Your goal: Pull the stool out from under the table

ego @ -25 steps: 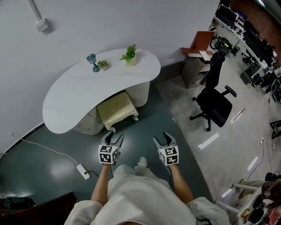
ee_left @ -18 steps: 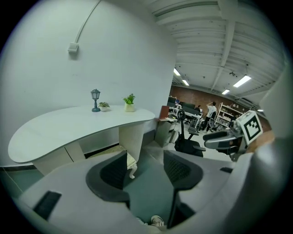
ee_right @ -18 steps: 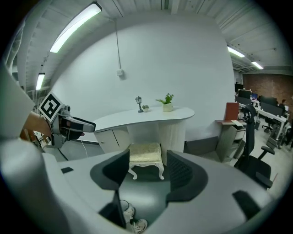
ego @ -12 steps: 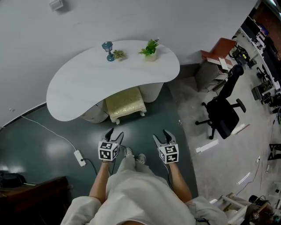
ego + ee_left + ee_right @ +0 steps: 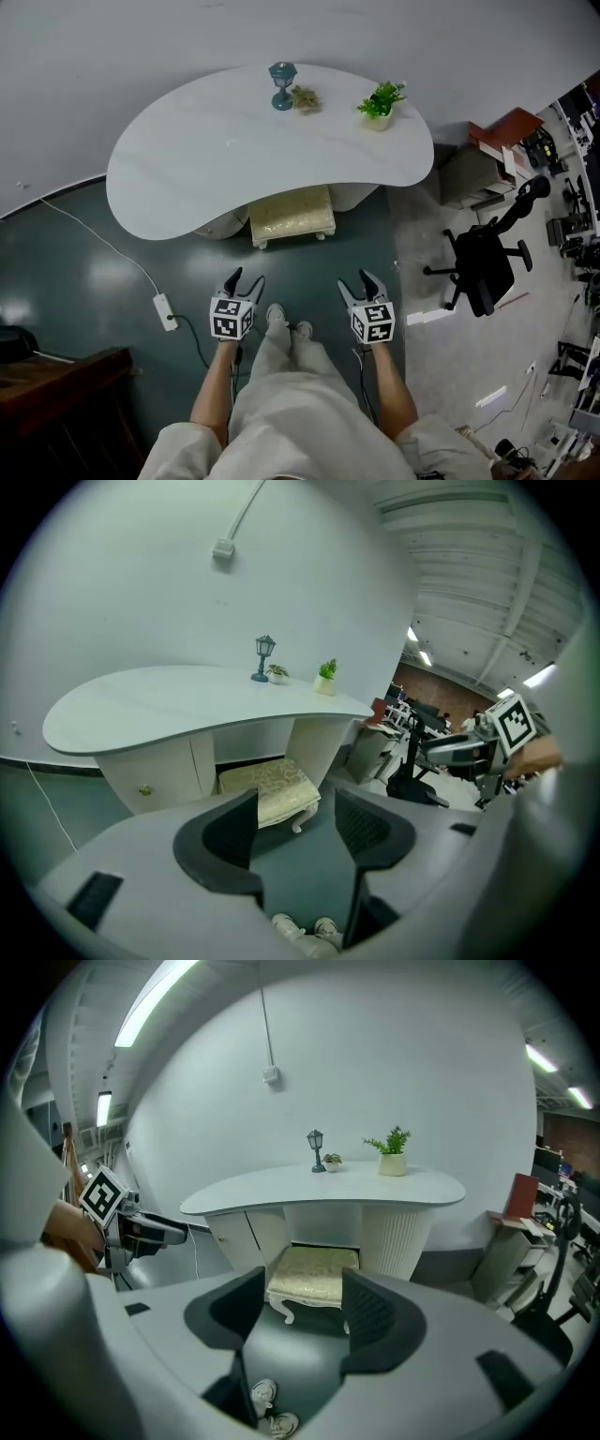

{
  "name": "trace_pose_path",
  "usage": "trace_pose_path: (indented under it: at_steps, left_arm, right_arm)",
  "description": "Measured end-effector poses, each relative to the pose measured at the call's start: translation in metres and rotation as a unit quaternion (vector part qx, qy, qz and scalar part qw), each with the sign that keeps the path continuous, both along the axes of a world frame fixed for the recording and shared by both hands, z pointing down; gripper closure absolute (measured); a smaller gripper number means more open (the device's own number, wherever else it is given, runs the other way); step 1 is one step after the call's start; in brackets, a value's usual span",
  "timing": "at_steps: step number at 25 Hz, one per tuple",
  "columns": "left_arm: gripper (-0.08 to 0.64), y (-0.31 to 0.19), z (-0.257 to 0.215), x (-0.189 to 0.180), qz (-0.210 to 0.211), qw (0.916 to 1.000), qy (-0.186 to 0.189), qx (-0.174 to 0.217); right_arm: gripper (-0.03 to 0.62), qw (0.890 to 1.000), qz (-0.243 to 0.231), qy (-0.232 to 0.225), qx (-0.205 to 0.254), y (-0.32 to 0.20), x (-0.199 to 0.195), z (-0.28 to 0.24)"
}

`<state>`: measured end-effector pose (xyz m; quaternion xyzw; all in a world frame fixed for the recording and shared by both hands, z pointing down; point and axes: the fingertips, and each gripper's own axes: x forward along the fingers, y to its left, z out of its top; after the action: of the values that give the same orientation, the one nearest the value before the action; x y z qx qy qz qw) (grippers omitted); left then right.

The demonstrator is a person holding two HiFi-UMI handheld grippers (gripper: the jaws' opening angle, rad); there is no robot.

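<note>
A cream cushioned stool (image 5: 292,215) with white curved legs stands tucked partly under the white kidney-shaped table (image 5: 187,159), its front half showing. It also appears in the left gripper view as the stool (image 5: 272,787) and in the right gripper view as the stool (image 5: 314,1275). My left gripper (image 5: 243,282) hangs open over the dark floor, short of the stool and to its left. My right gripper (image 5: 362,284) is open too, short of the stool and to its right. Nothing lies between either pair of jaws.
A small blue lamp (image 5: 281,83) and two little potted plants (image 5: 380,101) stand on the table's far edge by the wall. A black office chair (image 5: 487,262) is at the right. A white cable with power strip (image 5: 163,311) runs across the floor at the left. A dark cabinet (image 5: 56,394) sits lower left.
I have stepped closer and more squarely in front of the table; the stool and table have shifted toward the centre of the view. Both grippers stayed open and empty.
</note>
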<state>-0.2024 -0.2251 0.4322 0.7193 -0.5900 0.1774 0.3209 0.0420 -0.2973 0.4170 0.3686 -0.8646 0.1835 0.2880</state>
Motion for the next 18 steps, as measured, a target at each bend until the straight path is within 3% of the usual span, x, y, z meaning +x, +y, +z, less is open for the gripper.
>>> trace_pose_path:
  at_steps: [9, 18]
  left_arm:
    - [0.316, -0.001, 0.069, -0.032, -0.022, 0.9995, -0.007, -0.023]
    - [0.310, -0.013, 0.158, -0.033, -0.093, 0.9952, -0.017, -0.026]
  right_arm:
    - [0.327, 1.000, -0.015, 0.012, -0.008, -0.036, -0.020, 0.065]
    - [0.309, 0.998, -0.063, 0.015, -0.017, -0.068, -0.005, 0.170]
